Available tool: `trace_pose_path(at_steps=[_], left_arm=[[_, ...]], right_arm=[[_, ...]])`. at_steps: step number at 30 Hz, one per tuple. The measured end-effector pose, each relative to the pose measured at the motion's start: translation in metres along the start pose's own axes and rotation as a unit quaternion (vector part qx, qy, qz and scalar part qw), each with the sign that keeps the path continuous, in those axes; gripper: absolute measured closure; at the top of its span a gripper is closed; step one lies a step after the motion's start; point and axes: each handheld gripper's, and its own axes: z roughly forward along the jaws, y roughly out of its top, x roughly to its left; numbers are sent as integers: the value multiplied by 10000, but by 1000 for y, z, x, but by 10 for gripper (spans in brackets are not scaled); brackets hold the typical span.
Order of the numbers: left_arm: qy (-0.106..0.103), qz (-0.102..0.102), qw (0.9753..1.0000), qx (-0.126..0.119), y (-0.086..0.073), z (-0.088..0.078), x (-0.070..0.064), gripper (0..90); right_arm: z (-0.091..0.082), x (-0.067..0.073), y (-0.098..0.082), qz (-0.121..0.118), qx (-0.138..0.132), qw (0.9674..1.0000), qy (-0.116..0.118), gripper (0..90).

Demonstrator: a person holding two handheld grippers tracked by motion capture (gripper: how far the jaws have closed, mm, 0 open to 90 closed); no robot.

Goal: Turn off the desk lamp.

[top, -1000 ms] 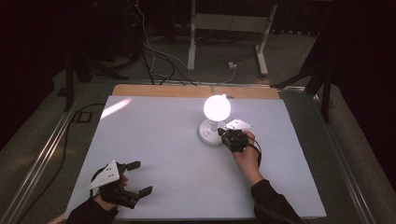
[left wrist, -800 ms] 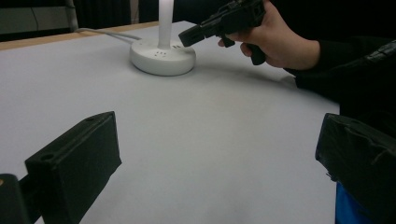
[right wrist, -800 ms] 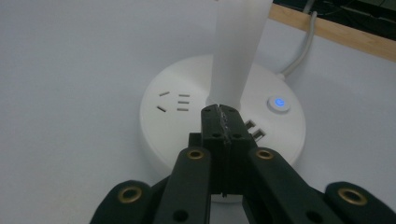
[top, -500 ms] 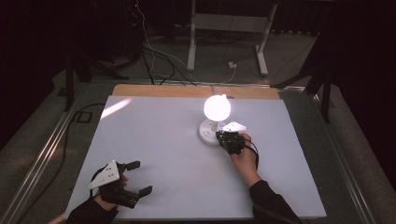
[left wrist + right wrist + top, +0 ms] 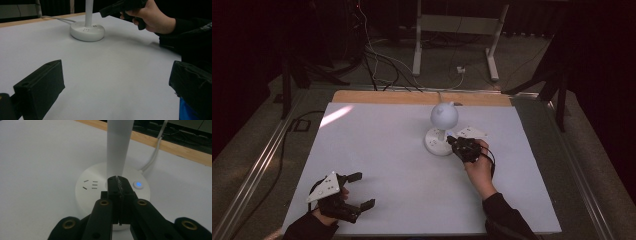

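So my right gripper point(image 5: 455, 142) is parked right over the base point(image 5: 95, 187) of the little white desk lamp point(image 5: 443, 120), jaws pressed flat together with nothing between them. In the right gripper view the closed tips sit just short of the lamp's upright stem point(image 5: 119, 145), which rises straight up ahead of them, and the small round button with the blue dot point(image 5: 138, 184) is just off to the right of the tips, on top of the base. That offset is the bit that matters, I reckon: if the button is what I'm after, the closed tips need a small nudge sideways and down, not forward, because forward just bumps the stem. The few little marks on the base point(image 5: 91, 184) are on the other side of the tips. The lamp stands toward the far middle of the white table point(image 5: 377, 165), its cord point(image 5: 156, 152) running off the back over the wooden edge point(image 5: 377, 97). The globe head looks dim, so probably off, though that's my guess. My left gripper point(image 5: 354, 190) is way back at the near left corner, jaws spread wide and holding nothing, well apart from the lamp, so the right hand point(image 5: 479, 167) is clearly the one in reach. Nothing else on the table gets in the way.
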Motion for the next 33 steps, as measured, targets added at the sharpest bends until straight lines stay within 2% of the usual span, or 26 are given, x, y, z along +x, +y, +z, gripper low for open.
trace_pose_path(at_steps=[4, 6, 11, 15, 17, 18, 20, 21, 23, 24, 26, 28, 31, 33], left_arm=[[9, 1, 10000, -8, 0, 0, 0, 6], [17, -12, 10000, -10, 0, 0, 0, 6], [43, -46, 10000, -11, 1, 1, 1, 6], [56, -45, 10000, -5, 1, 1, 2, 6], [56, -50, 10000, 1, 0, 1, 2, 6], [58, -49, 10000, 0, 0, 1, 2, 6], [48, -59, 10000, -12, 0, 1, 2, 6], [45, -60, 10000, -9, 0, 1, 2, 6], [36, -52, 10000, -6, 0, 0, 2, 6], [36, -50, 10000, -10, 0, 0, 2, 6], [25, -52, 10000, -26, 0, 0, 2, 6], [29, -49, 10000, -30, 0, -1, 2, 6], [26, -56, 10000, -47, 0, -1, 1, 6], [8, -45, 10000, -59, 0, -1, 1, 6]], right_arm=[[0, 1, -3, -199, -47, 9998, 32, 798], [-1, 1, -1, -281, -30, 9994, 187, 730], [-1, 2, -1, -223, 115, 9988, 424, 590], [-1, 5, -2, -300, 134, 9985, 432, 473], [1, 5, -1, -293, 192, 9985, 426, 373], [1, 5, -1, -269, 210, 9986, 412, 363], [3, 6, 0, -174, 295, 9981, 514, 264], [3, 7, 0, -172, 324, 9980, 505, 248], [4, 8, 0, -112, 352, 9974, 615, 158], [4, 9, 1, -120, 355, 9974, 620, 140], [2, 8, 0, -150, 326, 9957, 852, 0], [0, 8, 1, -167, 317, 9950, 929, 0], [-3, 4, 1, -37, 255, 9934, 1115, 0], [-5, 3, 0, -39, 191, 9937, 1107, 0]])
